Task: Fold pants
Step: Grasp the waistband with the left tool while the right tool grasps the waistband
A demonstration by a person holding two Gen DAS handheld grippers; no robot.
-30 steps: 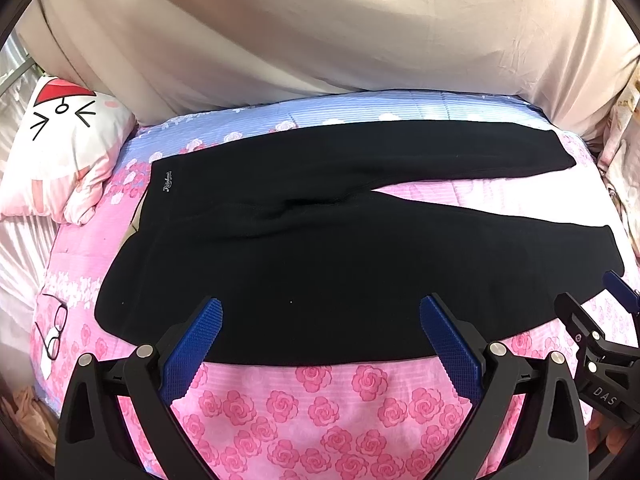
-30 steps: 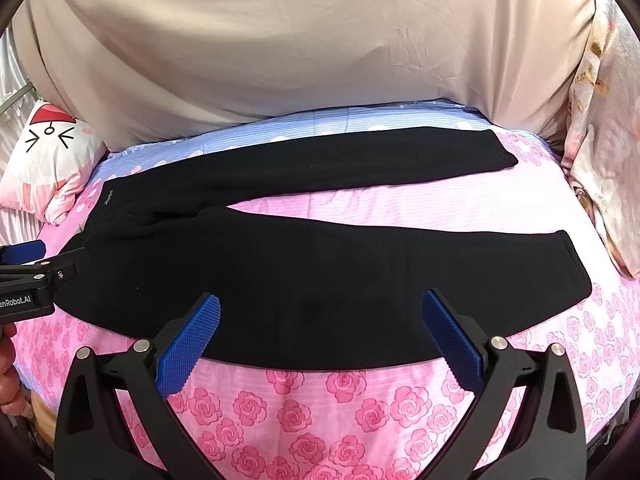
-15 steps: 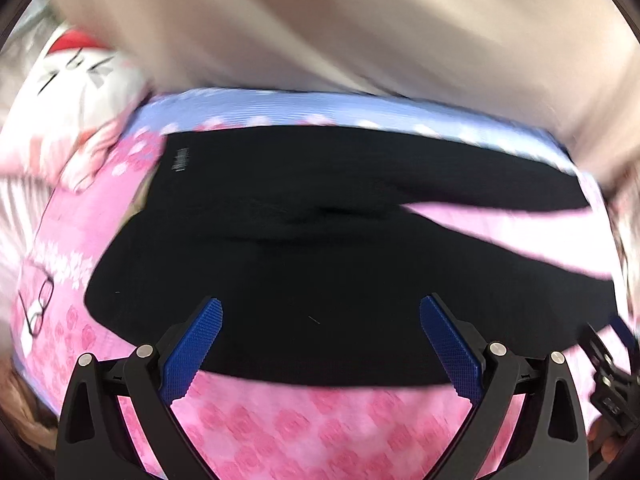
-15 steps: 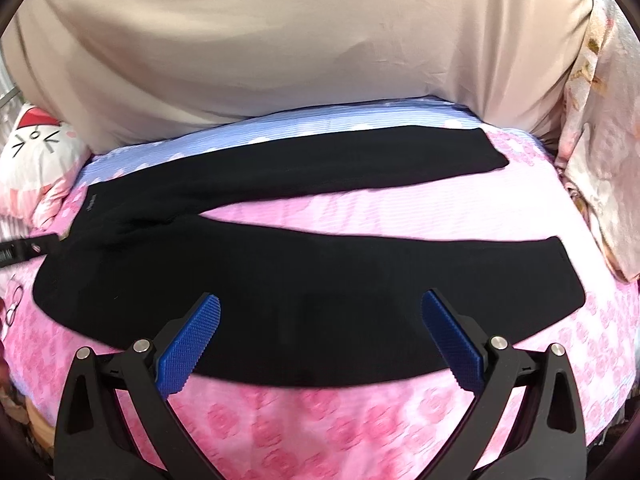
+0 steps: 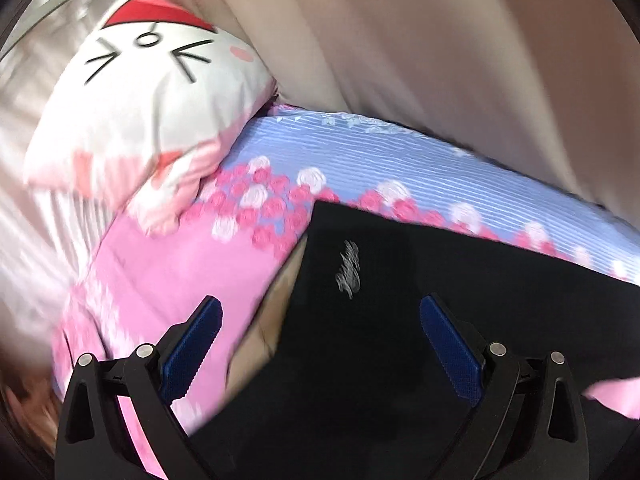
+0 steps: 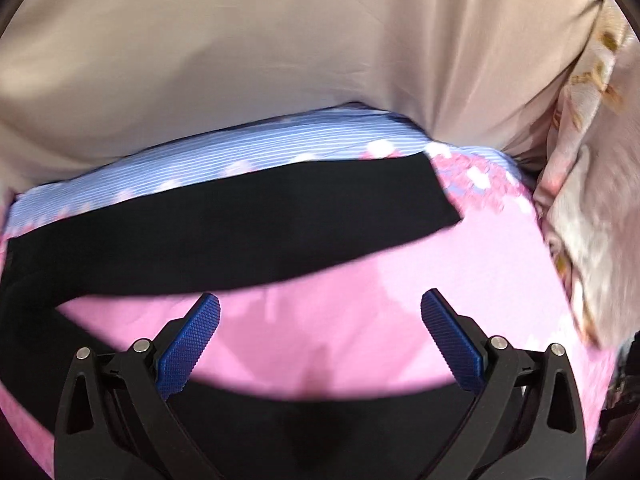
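Note:
Black pants (image 5: pixel 400 340) lie flat on a pink rose-print bedsheet (image 5: pixel 160 280). In the left wrist view I see the waistband end with a small silver logo (image 5: pixel 347 270). My left gripper (image 5: pixel 320 336) is open and hovers over the waistband's far corner. In the right wrist view the far leg (image 6: pixel 240 224) stretches to its cuff at the right, and the near leg (image 6: pixel 320 428) lies under the fingers. My right gripper (image 6: pixel 320 332) is open over the pink gap between the two legs.
A white cat-face pillow (image 5: pixel 152 112) lies at the bed's left end. A beige curtain (image 6: pixel 280 48) hangs behind the bed. A floral cloth (image 6: pixel 592 220) hangs at the right. A blue striped band (image 6: pixel 240 148) runs along the bed's far edge.
Both grippers have moved forward and lower over the bed. The left one swung left to the waistband; the right one moved past the near leg toward the far leg. Both stay open.

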